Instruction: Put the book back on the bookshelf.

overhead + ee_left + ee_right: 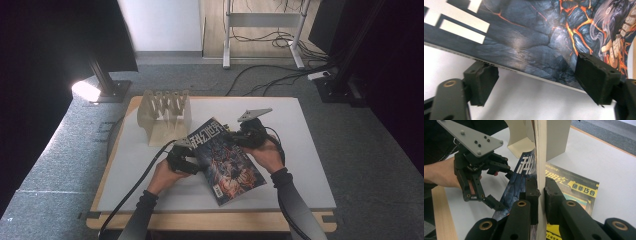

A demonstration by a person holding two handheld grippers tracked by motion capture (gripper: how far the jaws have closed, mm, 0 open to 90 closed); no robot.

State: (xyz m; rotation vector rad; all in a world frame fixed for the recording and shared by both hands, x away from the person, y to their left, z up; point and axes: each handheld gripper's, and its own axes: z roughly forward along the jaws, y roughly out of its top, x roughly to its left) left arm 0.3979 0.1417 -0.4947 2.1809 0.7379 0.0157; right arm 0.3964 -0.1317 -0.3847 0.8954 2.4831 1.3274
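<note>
Lighting's pretty uneven from my high view: the white table (300,150) is evenly lit, but both sides drop into near black, and a hot glare patch on the floor (86,90) blows out. My left gripper view is soft, with sheen on the magazine cover (524,45). My right gripper view is sharper, background slightly blurred.

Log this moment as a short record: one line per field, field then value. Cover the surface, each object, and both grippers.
surface: white table top with a wooden edge
magazine: dark cover, lava artwork, raised off the table along its right edge
second magazine: yellow and black, flat on the table beyond the raised one
rack: pale slotted stand, at the far left of the table
left gripper: jaws spread wide at the magazine's left edge, not clamping
right gripper: jaws shut on the magazine's edge
</note>
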